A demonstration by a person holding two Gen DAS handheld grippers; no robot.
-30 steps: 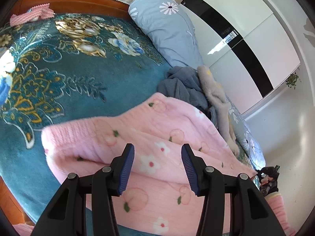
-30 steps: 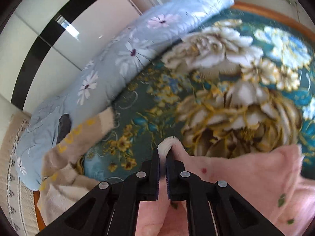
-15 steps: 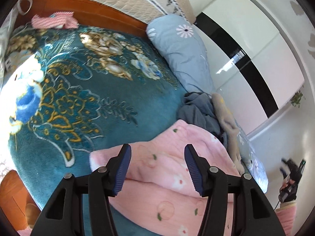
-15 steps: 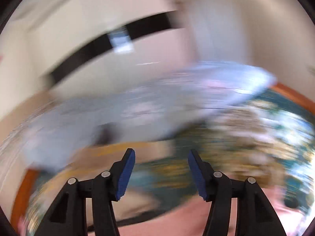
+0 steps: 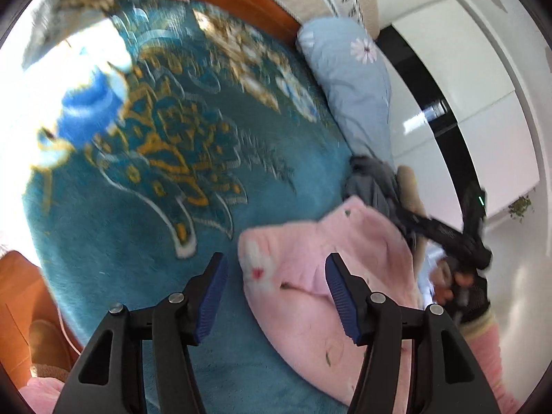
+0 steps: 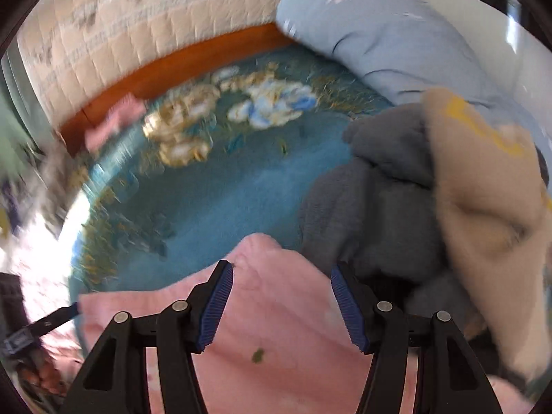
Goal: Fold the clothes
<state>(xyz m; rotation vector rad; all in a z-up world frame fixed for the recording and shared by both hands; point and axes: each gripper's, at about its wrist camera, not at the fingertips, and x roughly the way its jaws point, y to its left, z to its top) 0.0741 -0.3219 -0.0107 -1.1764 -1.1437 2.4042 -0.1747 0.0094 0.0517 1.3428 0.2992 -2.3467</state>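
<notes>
The pink garment (image 5: 321, 276) lies on the teal flowered blanket (image 5: 172, 179) that covers the bed, gathered into a thick bundle with at least one layer turned over another. In the left wrist view it fills the lower right, from about 3 o'clock to 6 o'clock; in the right wrist view it (image 6: 276, 310) spreads along the bottom, around 6 o'clock.

The left gripper (image 5: 276, 293) has its jaws wide apart and holds nothing. Its blue pads hang over the near edge of the pink cloth. The right gripper (image 6: 281, 303) is also spread wide and empty, above the far corner of the same garment.

At about 2 o'clock in the right wrist view a grey garment (image 6: 372, 207) and a beige one (image 6: 483, 200) lie in a heap, touching the pink one, against a pale blue pillow (image 6: 379, 31).

I judge the pink cloth to be plush fleece — soft, light, quite limp. It will sag and bunch when lifted, and a thick fold will want to spring open a little. It is not slippery, so the ribbed pads should bite well. A good hold would be on an outer edge or corner, pinching all layers together, not the puffy middle — there only the top layer would come up. Whether the fold is finished or half made, I cannot say.
</notes>
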